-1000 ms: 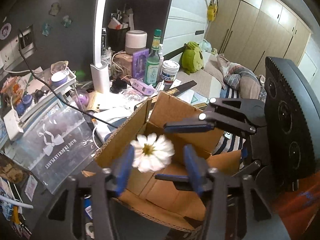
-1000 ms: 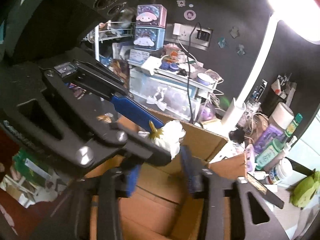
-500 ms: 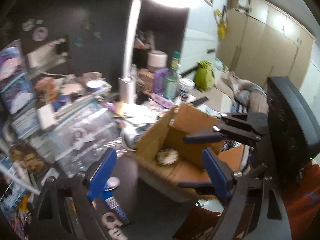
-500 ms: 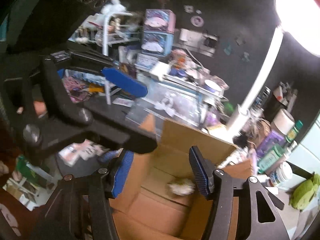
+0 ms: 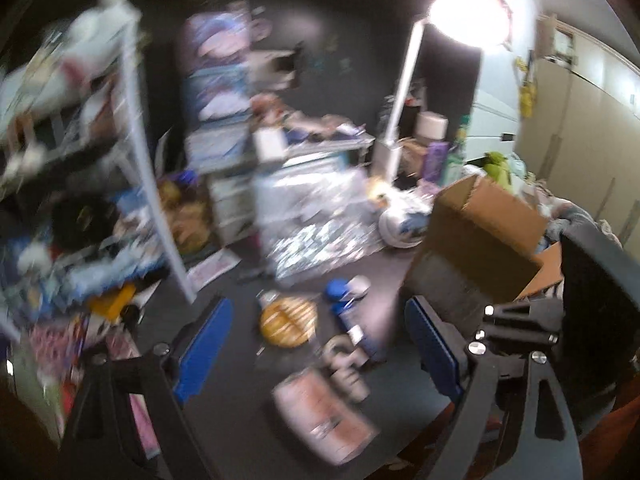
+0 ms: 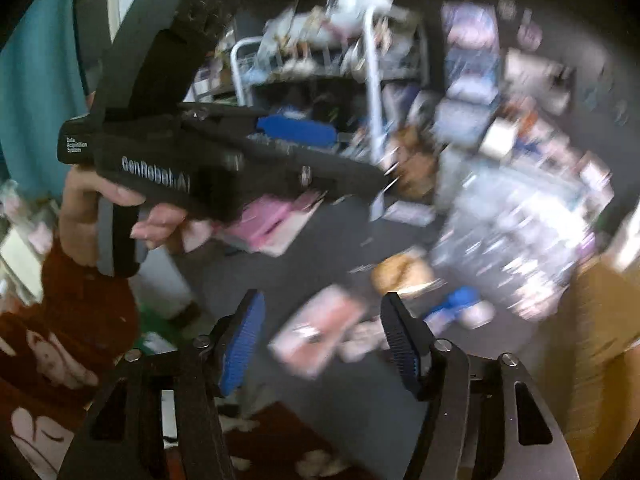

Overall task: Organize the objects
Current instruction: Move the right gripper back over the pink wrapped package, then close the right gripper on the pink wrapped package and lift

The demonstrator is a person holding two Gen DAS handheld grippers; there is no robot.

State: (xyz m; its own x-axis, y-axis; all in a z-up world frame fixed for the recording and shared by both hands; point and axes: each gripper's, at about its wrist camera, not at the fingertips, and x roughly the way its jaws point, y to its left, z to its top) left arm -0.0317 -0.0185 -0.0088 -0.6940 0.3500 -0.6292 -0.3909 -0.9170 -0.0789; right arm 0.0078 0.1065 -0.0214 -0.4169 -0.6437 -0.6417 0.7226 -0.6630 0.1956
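dark desk surface (image 5: 248,364), blurred. lying on it: round yellow-orange item (image 5: 287,321), pink packet (image 5: 324,420) near the front edge, blue-capped tube (image 5: 347,312), pale lumpy object (image 5: 344,364) touching the tube's end, silvery patterned bag (image 5: 316,220) further back. open cardboard box (image 5: 480,248) stands at the right side.

1. A lived-in bedroom at home: tall beige wardrobe doors (image 5: 592,120) line the far right wall.
2. A green plush toy (image 5: 496,162) sits beyond an open cardboard box (image 5: 480,236).
3. A lit lamp (image 5: 466,20) on a white post overlooks a dark tabletop (image 5: 240,380) crowded with blurred trinkets.
4. A white wire shelf rack (image 6: 372,64) holds more clutter.
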